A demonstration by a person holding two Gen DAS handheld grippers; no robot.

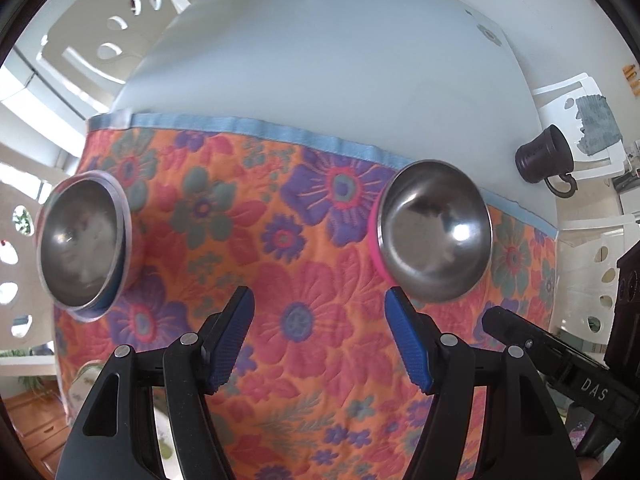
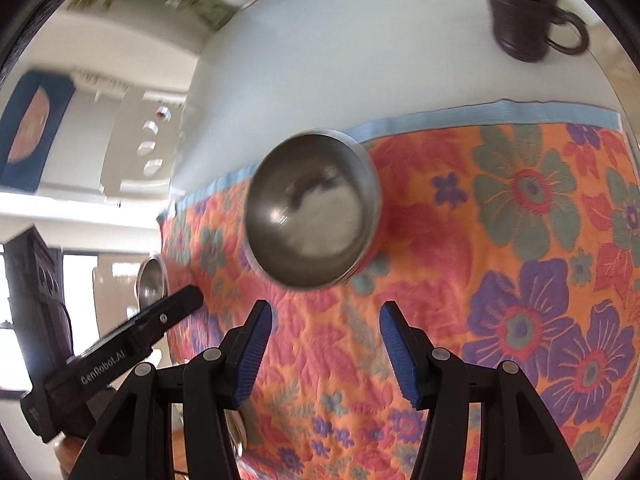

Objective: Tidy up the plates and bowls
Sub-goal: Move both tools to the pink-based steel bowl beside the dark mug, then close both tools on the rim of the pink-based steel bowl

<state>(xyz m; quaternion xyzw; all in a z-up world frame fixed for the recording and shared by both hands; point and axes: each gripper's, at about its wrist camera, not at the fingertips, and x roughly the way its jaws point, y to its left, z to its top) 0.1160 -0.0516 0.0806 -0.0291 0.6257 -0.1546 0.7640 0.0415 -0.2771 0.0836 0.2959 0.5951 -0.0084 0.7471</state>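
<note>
bowls are the business here: two steel ones sit on the floral placemat (image 1: 256,264) that covers the near part of the pale tabletop (image 1: 320,60). in the left wrist view, one steel bowl (image 1: 434,234) rests near the mat's blue far hem with a pink band showing under its rim, and a second steel bowl (image 1: 82,240) stands well apart to the left, seated in what looks like a clear plate with something blue beneath it. a dark mug (image 1: 540,154) stands off the mat, out of the way.

both claws are spread and pinch nothing. the left claw (image 1: 320,336) hangs over bare mat between the two bowls; the right claw (image 2: 326,348) hangs just short of the pink-banded bowl, whose picture is blurred.

judging by the layout, the step is to gather the bowls into one stack. to do it well, approach one bowl from the side, set one finger inside the rim and one outside, and close firmly, since polished steel is likely to slip. lift straight before carrying, lower it centred into the other, and release only once seated. the clear plate could shift if nudged.
</note>
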